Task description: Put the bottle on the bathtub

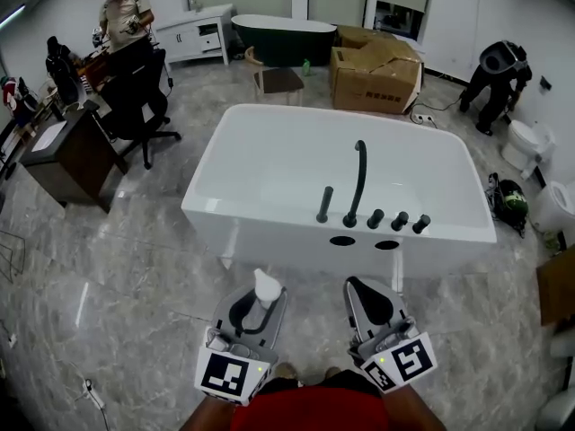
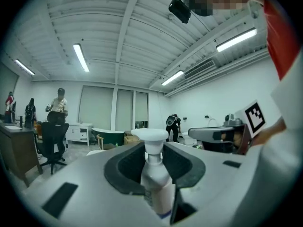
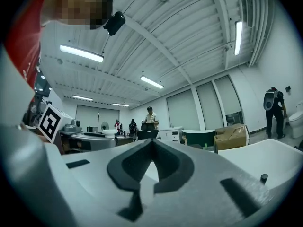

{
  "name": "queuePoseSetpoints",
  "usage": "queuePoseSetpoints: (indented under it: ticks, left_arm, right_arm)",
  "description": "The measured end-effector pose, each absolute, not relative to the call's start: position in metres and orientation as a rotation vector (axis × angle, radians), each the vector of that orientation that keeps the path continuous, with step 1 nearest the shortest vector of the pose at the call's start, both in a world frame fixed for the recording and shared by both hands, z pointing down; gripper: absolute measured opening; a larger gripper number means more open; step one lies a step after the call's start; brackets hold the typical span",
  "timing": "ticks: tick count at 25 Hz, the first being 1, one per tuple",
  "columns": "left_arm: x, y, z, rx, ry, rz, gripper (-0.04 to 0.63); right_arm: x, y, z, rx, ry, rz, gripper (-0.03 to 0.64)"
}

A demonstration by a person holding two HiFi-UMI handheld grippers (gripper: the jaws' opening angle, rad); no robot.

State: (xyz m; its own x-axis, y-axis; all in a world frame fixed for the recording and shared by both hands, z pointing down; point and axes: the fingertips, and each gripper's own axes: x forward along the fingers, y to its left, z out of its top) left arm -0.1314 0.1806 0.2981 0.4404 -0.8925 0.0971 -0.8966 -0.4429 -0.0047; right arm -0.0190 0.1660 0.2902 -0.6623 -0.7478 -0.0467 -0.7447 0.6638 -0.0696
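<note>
A white pump bottle (image 1: 266, 287) stands upright between the jaws of my left gripper (image 1: 258, 305), which is shut on it. Seen from the left gripper view, the bottle (image 2: 155, 174) fills the middle and its cap sits level with the jaw tips. My right gripper (image 1: 368, 296) is held beside the left one, shut and holding nothing; in the right gripper view its jaws (image 3: 152, 144) meet at the tips. Just ahead of both stands the white bathtub (image 1: 269, 151), with a black faucet (image 1: 358, 182) and black knobs on its near rim. Both grippers hover over the floor short of that rim.
A cardboard box (image 1: 375, 74) and a dark green tub (image 1: 283, 39) lie behind the bathtub. At left are an office chair (image 1: 135, 97), a dark desk (image 1: 67, 151) and a standing person (image 1: 124, 12). Another person (image 1: 499, 70) bends near a toilet (image 1: 526, 142) at right.
</note>
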Motion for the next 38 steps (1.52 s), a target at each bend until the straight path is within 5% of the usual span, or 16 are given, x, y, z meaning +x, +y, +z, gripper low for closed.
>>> queuePoseSetpoints:
  ticks: [38]
  left_arm:
    - [-0.098,-0.231,0.567,2.439,-1.597,0.453,0.109]
  right_arm:
    - [0.028,-0.144,0.415,-1.424,2.948,-0.233,0.005]
